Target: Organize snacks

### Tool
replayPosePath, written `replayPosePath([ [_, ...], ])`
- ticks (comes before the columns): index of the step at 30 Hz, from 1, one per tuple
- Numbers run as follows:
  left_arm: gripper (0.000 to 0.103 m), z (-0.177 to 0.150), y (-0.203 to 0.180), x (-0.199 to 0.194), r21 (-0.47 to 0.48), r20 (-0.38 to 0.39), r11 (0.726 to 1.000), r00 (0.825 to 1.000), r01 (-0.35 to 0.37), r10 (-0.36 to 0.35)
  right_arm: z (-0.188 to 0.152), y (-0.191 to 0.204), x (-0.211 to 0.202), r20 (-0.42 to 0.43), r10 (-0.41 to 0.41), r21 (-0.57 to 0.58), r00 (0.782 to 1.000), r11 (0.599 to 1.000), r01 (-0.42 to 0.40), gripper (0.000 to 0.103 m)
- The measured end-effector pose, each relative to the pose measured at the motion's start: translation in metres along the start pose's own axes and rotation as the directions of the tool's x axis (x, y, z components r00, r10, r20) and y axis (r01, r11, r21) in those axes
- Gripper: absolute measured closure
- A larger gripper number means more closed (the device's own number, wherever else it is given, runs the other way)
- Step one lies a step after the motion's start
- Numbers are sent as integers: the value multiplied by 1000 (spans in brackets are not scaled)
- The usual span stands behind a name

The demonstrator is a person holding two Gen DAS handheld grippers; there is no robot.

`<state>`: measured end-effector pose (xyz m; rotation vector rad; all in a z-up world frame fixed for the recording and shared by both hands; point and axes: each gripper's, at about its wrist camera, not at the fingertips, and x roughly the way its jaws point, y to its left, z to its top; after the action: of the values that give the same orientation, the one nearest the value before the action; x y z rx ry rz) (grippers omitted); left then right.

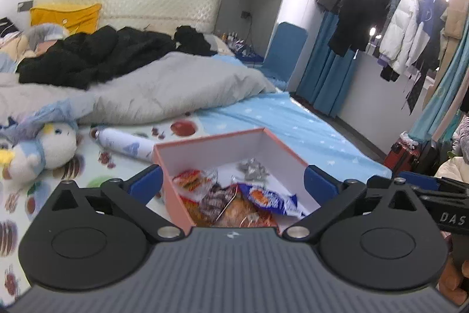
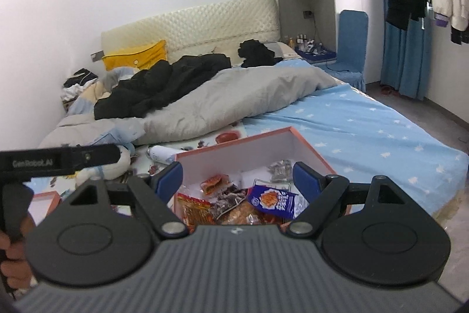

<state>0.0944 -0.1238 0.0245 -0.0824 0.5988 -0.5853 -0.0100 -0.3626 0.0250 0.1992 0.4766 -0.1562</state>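
My left gripper point(image 1: 233, 179) is spread wide, nothing between its pads, and my right gripper point(image 2: 237, 176) hangs apart too, empty. The pink box point(image 1: 176, 189) sits on the bed point(image 1: 307, 119) near its foot edge, snack packets point(image 1: 263, 197) piled inside.

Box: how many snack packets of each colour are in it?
Blue packet: 1
Red packets: 2
Brown packets: 2
Silver wrapper clump: 1
Total: 6 seen; more may hide underneath.
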Motion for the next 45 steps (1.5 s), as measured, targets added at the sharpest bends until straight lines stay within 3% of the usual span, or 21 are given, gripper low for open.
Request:
replayPosePath([
  [13,0,-41,3,-6,29,-85,993,990,-112,114,-38,3,-2,-28,10,23,1000,1000,-9,19],
  [38,0,-28,5,-7,17,-79,989,986,-149,150,-37,3,-6,-16,3,28,1000,1000,-3,19],
  [41,0,-28,7,-7,12,-83,988,984,-154,155,-35,3,-5,-7,-27,21,1000,999,27,0],
  [45,0,-28,8,-9,1,-82,988,985,-154,153,-33,0,-5,-8,-23,40,1000,999,23,0],
])
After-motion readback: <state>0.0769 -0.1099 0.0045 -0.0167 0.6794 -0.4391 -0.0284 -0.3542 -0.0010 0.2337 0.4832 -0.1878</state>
